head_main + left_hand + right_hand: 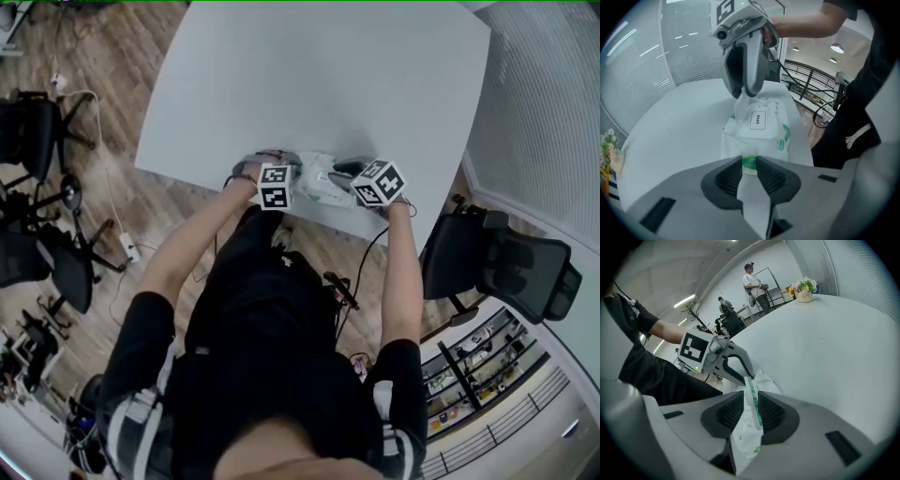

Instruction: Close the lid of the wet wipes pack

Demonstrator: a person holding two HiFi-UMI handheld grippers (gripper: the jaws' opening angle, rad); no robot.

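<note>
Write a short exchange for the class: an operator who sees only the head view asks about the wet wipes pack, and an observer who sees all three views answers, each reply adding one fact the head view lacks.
Operator: From above I can't make out the lid. Is it up or down?
Observer: Down. In the left gripper view it lies flat on the wet wipes pack, with its OPEN label facing up.
Operator: What holds the pack?
Observer: The left gripper is closed on the pack's near end. The far end stands between the jaws of the right gripper, with a gap beside it.
</note>
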